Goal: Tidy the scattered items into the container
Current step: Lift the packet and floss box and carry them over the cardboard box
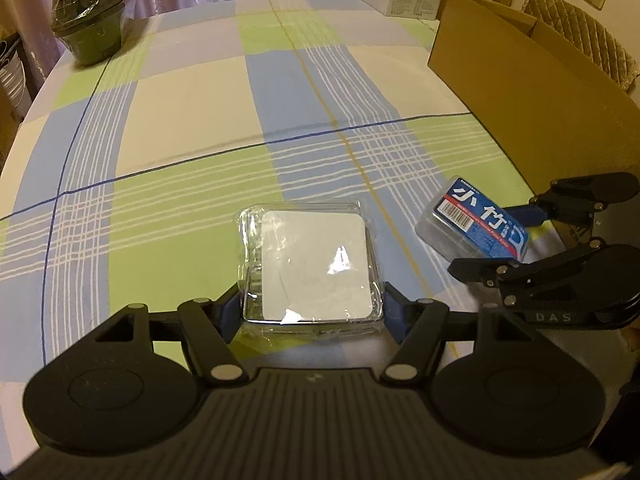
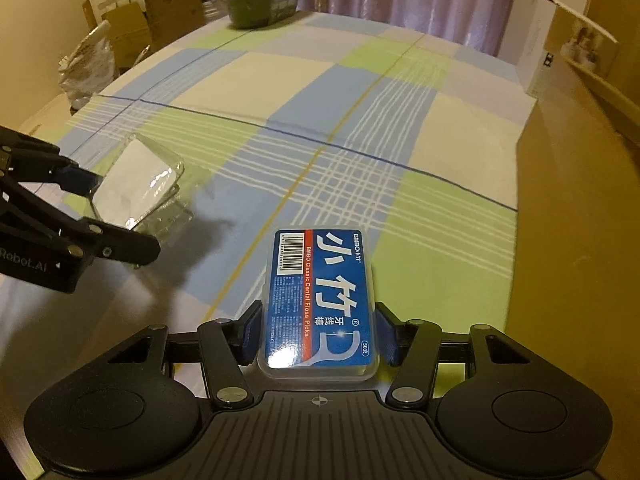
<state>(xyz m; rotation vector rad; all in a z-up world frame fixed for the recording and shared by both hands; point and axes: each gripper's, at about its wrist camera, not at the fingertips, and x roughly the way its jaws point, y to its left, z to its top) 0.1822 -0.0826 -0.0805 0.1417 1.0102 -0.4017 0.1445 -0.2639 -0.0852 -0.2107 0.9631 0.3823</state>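
I've got the left gripper (image 1: 313,312) clamped on the clear box (image 1: 310,266) and the right gripper (image 2: 318,334) pinching the floss case (image 2: 320,300), both over the surface (image 2: 400,128): light, slick, crushable plastic, so I hold them across their stiff side walls.

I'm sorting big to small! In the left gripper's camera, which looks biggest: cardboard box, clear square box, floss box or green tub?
1. cardboard box
2. clear square box, though it is nearest
3. floss box and green tub look alike; the tub is farther off.

A checked tablecloth (image 1: 192,120) covers the table; a dark green tub (image 1: 90,24) and cardboard box (image 1: 520,80) apparently stand on it.
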